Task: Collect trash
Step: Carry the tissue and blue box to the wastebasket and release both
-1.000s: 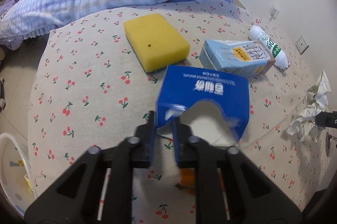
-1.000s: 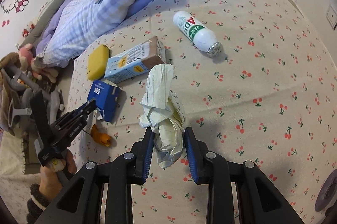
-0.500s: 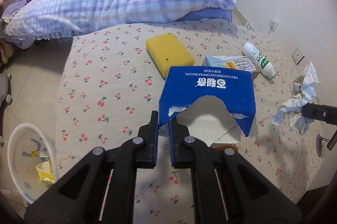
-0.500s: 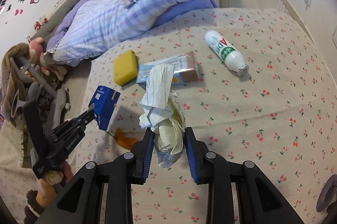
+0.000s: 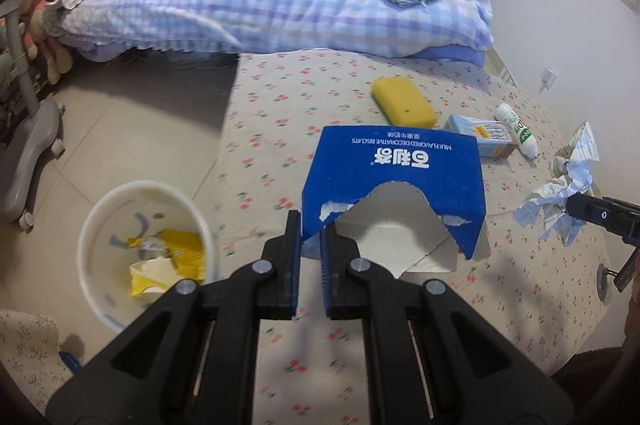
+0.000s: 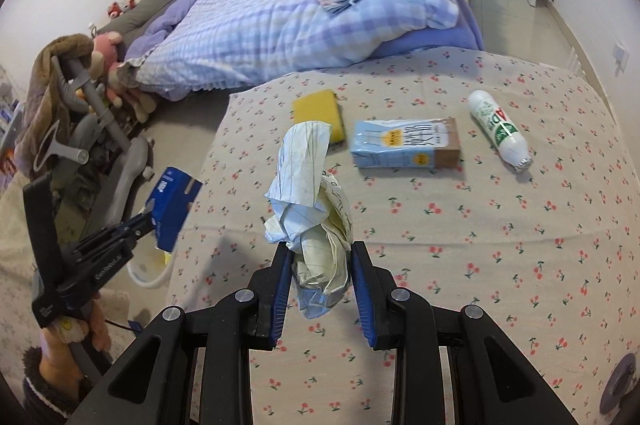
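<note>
My left tool [image 5: 310, 225] was clamped on the torn blue box [image 5: 394, 177], with the white bin [image 5: 146, 253] on the floor below and to its left, nearer this hand than the other. My right tool [image 6: 318, 257] gripped the crumpled paper [image 6: 308, 193] above the bench [image 6: 480, 245]. The right view hid most of the bin; the left view showed wrappers inside, probably food packaging.

Bin [image 5: 146, 253] on floor left of the table edge [image 5: 228, 129]; open mouth unobstructed from above, wrappers [image 5: 168, 261] only at its bottom. Bare cloth [image 6: 500, 245] wide on the near right. Sponge [image 6: 320, 113], carton [image 6: 404, 143], bottle [image 6: 498, 129] crowd the far strip. Chair base [image 5: 28, 153] stands left of bin.
</note>
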Demonstrator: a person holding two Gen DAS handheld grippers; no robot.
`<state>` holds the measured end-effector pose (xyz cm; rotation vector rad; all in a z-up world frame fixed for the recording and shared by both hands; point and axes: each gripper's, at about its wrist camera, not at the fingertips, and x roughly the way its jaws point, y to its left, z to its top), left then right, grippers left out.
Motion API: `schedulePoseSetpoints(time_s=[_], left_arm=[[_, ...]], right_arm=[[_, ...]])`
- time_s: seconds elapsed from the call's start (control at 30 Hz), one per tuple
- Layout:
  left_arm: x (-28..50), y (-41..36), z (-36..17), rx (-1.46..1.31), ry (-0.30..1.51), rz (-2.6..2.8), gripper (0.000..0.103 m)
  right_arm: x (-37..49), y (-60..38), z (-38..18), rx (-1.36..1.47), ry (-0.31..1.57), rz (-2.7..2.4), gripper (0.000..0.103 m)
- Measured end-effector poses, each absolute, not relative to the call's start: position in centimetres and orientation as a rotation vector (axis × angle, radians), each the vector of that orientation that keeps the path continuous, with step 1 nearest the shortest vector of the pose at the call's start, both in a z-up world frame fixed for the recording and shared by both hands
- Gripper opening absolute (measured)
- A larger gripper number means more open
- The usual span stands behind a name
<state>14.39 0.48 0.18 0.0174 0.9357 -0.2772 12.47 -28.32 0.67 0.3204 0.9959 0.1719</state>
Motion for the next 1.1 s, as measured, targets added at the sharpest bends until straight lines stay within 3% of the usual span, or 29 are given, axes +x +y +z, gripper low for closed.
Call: schedulePoseSetpoints(time_s=[0.8,0.83,0.93,0.97,1.1], left_arm=[[12.6,16.2,-3.3,-0.136,1.036,0.022,0.011],[12.8,16.5,-3.5,-0.134,1.036,0.034,0.019],[12.8,17.5,-3.9,-0.147,1.05,0.086,0.067],[12.7,17.9,-3.9,-0.157,1.045,0.098,0.073],[12.2,19.3,-4.0,-0.195,1.071,0.111,0.078]], right_arm=[[14.4,-16.1,0.3,0.225,1.007,0.334,0.031],[14.5,-15.6,0.2,0.222,1.007,0.34,0.031],[15.2,-13.3,-0.2,0.209,1.01,0.365,0.031],[15.4,-12.7,-0.4,0.208,1.014,0.372,0.031],[16.3,-10.2,-1.0,0.204,1.03,0.404,0.031]])
